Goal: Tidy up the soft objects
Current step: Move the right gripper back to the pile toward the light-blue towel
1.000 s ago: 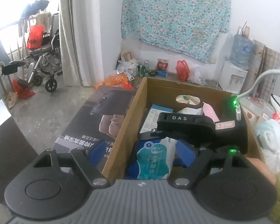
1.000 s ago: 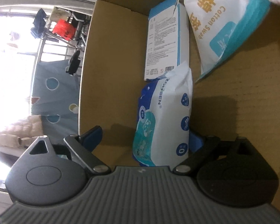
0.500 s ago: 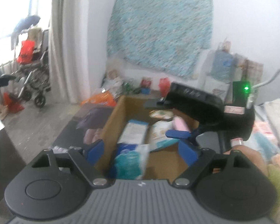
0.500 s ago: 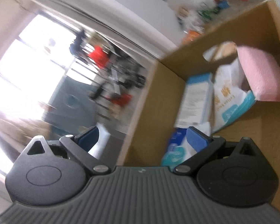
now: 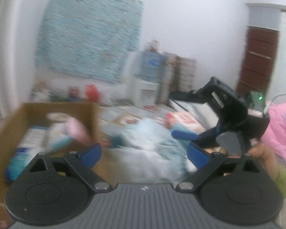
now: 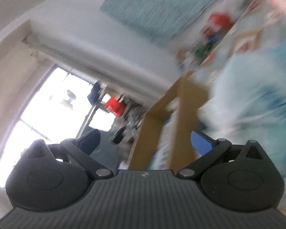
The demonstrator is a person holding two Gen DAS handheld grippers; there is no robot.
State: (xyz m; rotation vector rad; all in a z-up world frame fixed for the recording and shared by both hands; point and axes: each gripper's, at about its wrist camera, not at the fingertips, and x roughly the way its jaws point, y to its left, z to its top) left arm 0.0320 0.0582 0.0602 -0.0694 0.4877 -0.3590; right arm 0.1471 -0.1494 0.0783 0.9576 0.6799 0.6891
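Both views are blurred by motion. The cardboard box (image 5: 11, 120) sits at the left of the left wrist view and holds a pink pack (image 5: 77, 131), a white-teal pouch (image 5: 57, 141) and a blue wipes pack (image 5: 16, 164). My left gripper (image 5: 144, 153) is open and empty, over a pale blue soft heap (image 5: 152, 139) to the right of the box. My right gripper (image 5: 185, 140) is open and empty above that heap. In the right wrist view my right gripper (image 6: 145, 139) is open, with the box (image 6: 156, 118) ahead and the pale blue heap (image 6: 257, 91) at right.
A pink cloth (image 5: 282, 129) lies at far right. A water dispenser (image 5: 148, 87) and floor clutter stand by the back wall under a teal floral cloth (image 5: 89, 42). A brown door (image 5: 257, 61) is at back right. A bright window (image 6: 53, 110) shows at left.
The right gripper let go of the blue wipes pack in the box, rose out and swung right over the pale blue heap. The left gripper also turned right, away from the box.
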